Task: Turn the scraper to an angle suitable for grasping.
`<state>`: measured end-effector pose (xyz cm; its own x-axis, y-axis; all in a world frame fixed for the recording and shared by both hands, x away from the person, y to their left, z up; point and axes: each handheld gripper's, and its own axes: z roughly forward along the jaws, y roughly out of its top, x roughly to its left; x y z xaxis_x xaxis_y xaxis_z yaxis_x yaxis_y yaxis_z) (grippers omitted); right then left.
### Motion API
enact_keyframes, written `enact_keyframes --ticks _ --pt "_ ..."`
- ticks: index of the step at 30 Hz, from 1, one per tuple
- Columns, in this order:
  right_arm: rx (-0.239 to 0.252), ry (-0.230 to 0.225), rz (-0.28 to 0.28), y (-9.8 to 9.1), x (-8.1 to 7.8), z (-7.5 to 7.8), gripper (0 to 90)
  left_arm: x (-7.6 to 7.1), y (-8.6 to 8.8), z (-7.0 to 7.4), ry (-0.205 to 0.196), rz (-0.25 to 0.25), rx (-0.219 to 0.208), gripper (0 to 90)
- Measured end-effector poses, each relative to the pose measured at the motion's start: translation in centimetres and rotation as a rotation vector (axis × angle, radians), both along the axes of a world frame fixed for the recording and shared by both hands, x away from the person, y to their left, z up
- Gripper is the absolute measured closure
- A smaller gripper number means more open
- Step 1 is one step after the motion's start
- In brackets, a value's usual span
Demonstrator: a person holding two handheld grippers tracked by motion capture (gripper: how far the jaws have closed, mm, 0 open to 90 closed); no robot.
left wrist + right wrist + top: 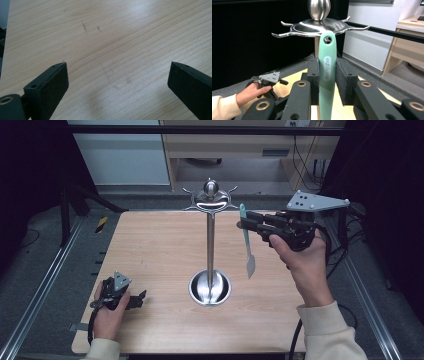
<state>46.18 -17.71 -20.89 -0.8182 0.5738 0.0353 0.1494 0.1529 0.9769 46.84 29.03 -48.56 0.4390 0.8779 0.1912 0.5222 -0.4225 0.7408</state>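
A steel utensil stand (pixel 210 242) rises from a round base in the middle of the wooden table (pixel 150 250); its top (pixel 319 25) carries several curved hooks under a ball. My right gripper (pixel 242 223) is shut on the mint-green handle of a spatula (pixel 246 242), which hangs blade down just right of the stand's top. In the right gripper view the spatula handle (pixel 327 72) stands upright between the pads, its hanging hole close in front of a hook. My left gripper (pixel 142 297) rests low at the table's near left, and its jaws stand open over bare wood (pixel 117 75).
Metal rails run along both sides of the table. A light wooden desk (pixel 240 145) with cables stands beyond the far edge, and dark curtains flank the scene. In the right gripper view, the other hand (pixel 249 93) rests far off on the table.
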Motion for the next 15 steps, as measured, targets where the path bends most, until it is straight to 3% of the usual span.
enact_keyframes --ticks 15 --pt "-0.014 0.010 -0.003 0.24 0.30 -0.15 74.2 0.01 -0.04 -0.01 0.003 -0.004 0.002 3.1"
